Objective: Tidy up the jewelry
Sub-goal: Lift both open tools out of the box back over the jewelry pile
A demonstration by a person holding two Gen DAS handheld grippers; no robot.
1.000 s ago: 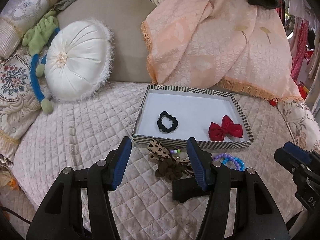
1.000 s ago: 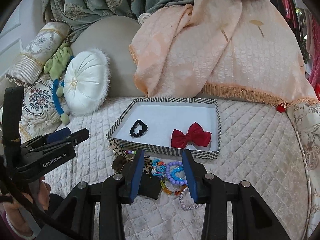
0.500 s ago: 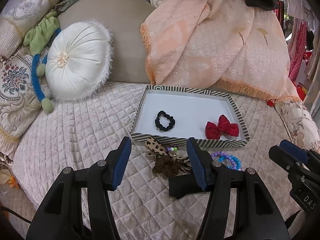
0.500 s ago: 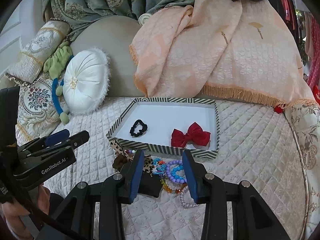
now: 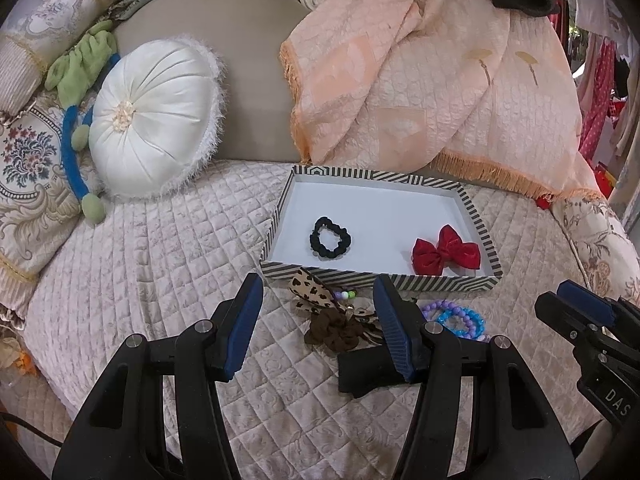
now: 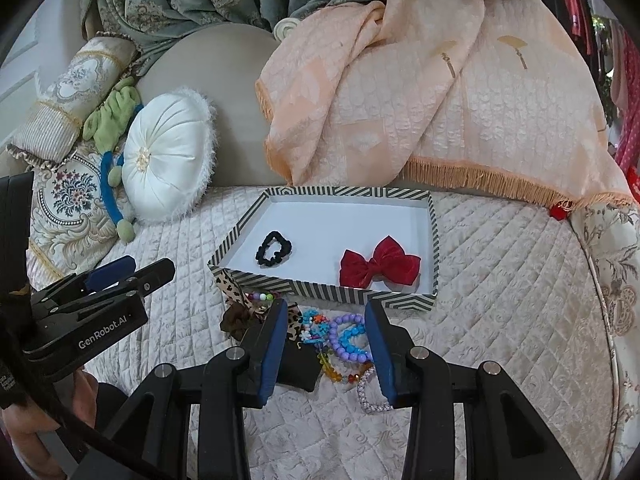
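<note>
A shallow black-and-white striped cardboard tray [image 5: 478, 227] with a white floor sits on the cream quilted bed cover [image 5: 160, 264], far of both tools. Inside it, a black fabric scrunchie [image 5: 330, 237] lies toward the left and a red velvet bow [image 5: 446, 254] toward the right, well apart from each other.

Just near of the tray's front wall, on the quilt, lies a loose heap of pieces: a leopard-print ribbon bow [image 5: 310, 289] touching the wall, a brown fabric scrunchie [image 5: 338, 329] beside it, a black fabric piece [image 5: 366, 368] nearer still, then purple and blue beaded bracelets [image 6: 350, 338] (tangled with a multicoloured bead strand), and a pearly bead bracelet [image 6: 370, 394] at the near edge.

The left hand-held gripper [image 5: 318, 326] hovers above the brown scrunchie with its blue-padded fingers spread wide, holding nothing. The right hand-held gripper [image 6: 326, 350] hangs over the beaded bracelets, likewise parted and empty-handed.

A white round pleated cushion [image 5: 154, 118] leans on the left, and a peach fringed throw [image 5: 420, 80] drapes behind the tray.
</note>
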